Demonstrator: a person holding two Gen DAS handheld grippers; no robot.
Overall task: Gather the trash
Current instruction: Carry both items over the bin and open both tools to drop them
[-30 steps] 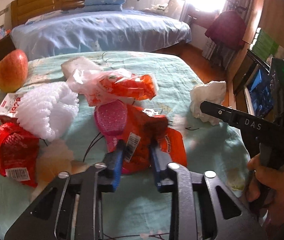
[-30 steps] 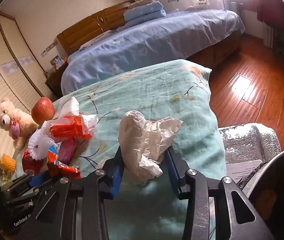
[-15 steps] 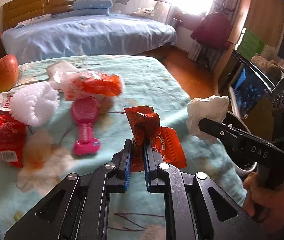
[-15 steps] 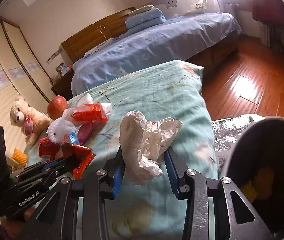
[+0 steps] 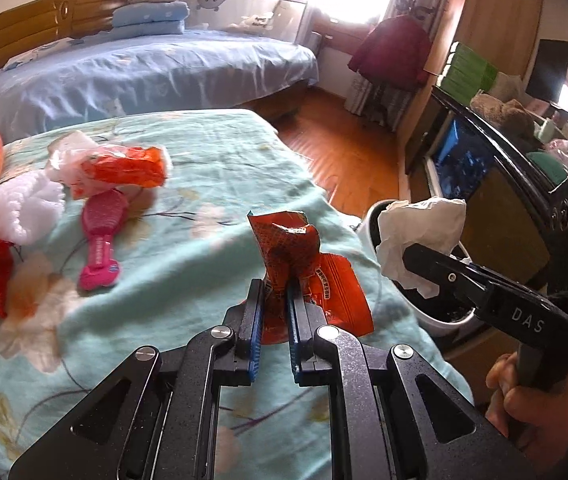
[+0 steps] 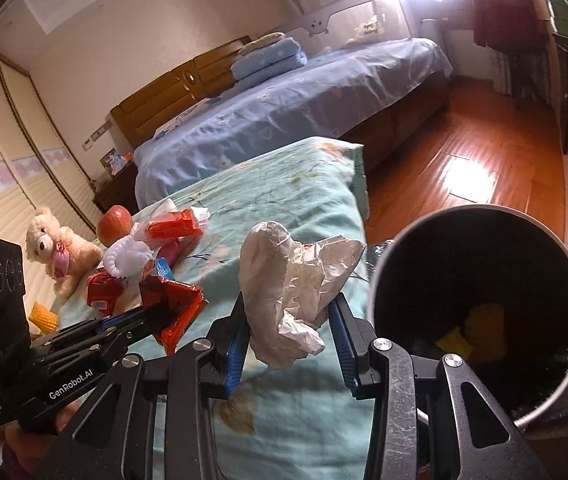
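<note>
While the right gripper pinches a light, crushable wad of tissue beside the bin, the left gripper's jaws clamp a slick, crinkly snack wrapper above the bed, best held mid-fold.

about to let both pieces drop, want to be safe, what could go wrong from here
The crumpled white tissue in the right gripper sits beside the round white bin's rim, not over its mouth; released now, it may land on the teal floral bedspread.

The left gripper pinches the crinkled orange-red snack wrapper by a narrow fold over the bed, so it may slip out.
</note>
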